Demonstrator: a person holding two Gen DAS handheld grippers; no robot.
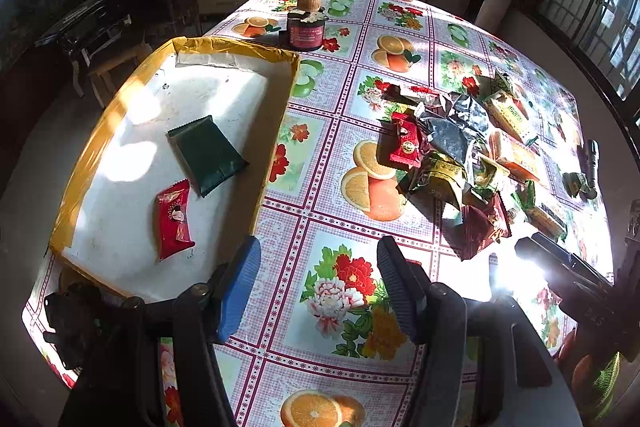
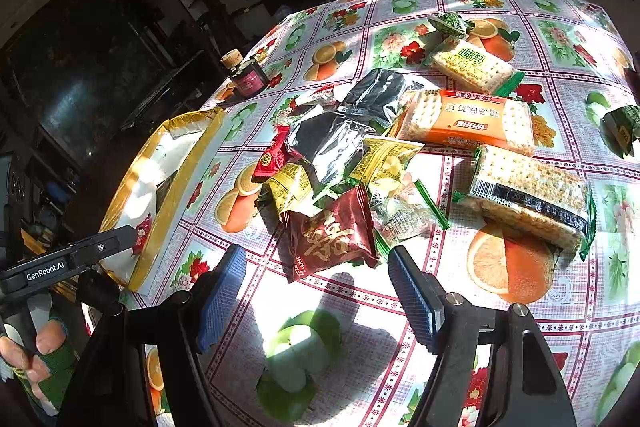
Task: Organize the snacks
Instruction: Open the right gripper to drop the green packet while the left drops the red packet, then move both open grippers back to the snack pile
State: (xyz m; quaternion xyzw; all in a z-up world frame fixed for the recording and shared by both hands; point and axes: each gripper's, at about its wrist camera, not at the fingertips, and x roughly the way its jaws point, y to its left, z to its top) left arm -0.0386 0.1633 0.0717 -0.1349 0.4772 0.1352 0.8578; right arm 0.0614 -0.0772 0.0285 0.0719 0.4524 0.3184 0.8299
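Left wrist view: the left gripper [image 1: 316, 283] hangs over a flowered, fruit-printed tablecloth [image 1: 344, 211], its blue-padded jaws apart with nothing between them. At ten o'clock from the gripper sits a shallow white tray with a yellow rim [image 1: 276, 131]. Inside it lie two snacks, well apart from the pile – a dark green packet [image 1: 206, 155] and, nearer the camera, a red candy wrapper [image 1: 173, 219]. At two o'clock a heap of loose snacks [image 1: 460, 155] rests on the cloth. At twelve o'clock, far across the table, a small dark jar with a cork stopper [image 1: 306, 27] stands upright.

Right wrist view: the right gripper [image 2: 316, 271] is likewise spread wide and empty, just short of the heap. Directly at twelve o'clock lies a maroon packet with gold lettering [image 2: 332, 235]; silver foil packs [image 2: 332, 143] sit beyond it. Cracker packs – one orange [image 2: 468, 123], one clear with a barcode [image 2: 528, 195] – lie at one and two o'clock.
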